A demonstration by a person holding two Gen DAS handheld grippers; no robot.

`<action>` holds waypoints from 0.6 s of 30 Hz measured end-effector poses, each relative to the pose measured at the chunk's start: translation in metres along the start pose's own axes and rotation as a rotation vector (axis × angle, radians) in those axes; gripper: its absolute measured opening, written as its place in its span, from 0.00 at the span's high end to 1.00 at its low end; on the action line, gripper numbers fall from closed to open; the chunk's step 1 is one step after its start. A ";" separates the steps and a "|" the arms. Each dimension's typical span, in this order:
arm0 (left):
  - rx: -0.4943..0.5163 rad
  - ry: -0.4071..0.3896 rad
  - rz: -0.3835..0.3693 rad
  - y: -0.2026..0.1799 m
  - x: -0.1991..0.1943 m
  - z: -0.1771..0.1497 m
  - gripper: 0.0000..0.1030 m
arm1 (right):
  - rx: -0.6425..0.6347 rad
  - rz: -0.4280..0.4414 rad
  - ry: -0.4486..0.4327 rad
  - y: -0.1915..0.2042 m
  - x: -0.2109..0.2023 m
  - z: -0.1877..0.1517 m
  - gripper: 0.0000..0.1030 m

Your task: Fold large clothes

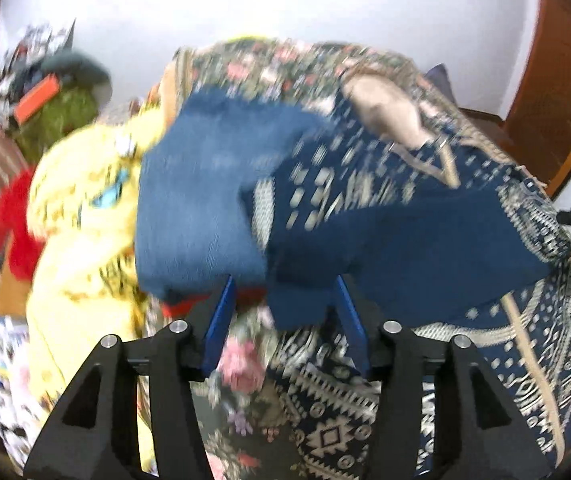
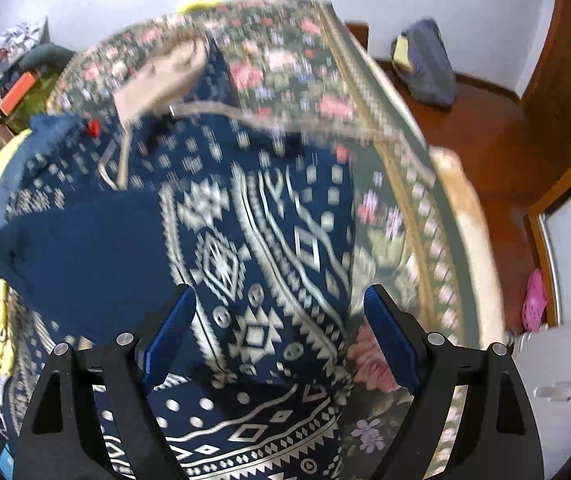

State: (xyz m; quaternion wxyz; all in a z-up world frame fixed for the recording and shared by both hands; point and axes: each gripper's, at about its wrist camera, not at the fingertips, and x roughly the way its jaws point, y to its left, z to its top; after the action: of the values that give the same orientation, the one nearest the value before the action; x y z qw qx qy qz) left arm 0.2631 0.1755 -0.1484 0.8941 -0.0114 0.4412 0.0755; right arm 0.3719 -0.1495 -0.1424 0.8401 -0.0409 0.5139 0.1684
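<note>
Both grippers hang over the navy patterned garment [image 2: 245,240], which lies spread on the floral bedspread [image 2: 285,60]. On the left gripper [image 1: 285,304] the fingers stand apart over the garment's folded plain-blue edge, clamped on nothing. The right gripper [image 2: 281,320] has its fingers wide apart above the patterned panel, empty too. Judged from this, the fold is laid; next, pinch two matching corners squarely and keep edges aligned, clear of the yellow garment [image 1: 85,200] beside it.
</note>
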 end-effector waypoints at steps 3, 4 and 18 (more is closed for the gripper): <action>0.049 -0.054 -0.022 -0.016 -0.011 0.025 0.44 | -0.010 0.025 -0.069 0.006 -0.023 0.016 0.19; 0.066 -0.078 -0.034 -0.024 -0.014 0.036 0.43 | -0.015 0.034 -0.094 0.008 -0.031 0.022 0.19; 0.071 -0.092 -0.130 -0.077 0.050 0.146 0.34 | -0.046 0.061 -0.218 0.038 -0.023 0.105 0.19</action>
State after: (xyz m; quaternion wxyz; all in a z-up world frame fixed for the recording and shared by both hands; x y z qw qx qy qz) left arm 0.4198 0.1187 -0.1025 0.9164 -0.0048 0.4003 0.0021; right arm 0.4393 -0.0943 -0.0688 0.8843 -0.0261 0.4166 0.2092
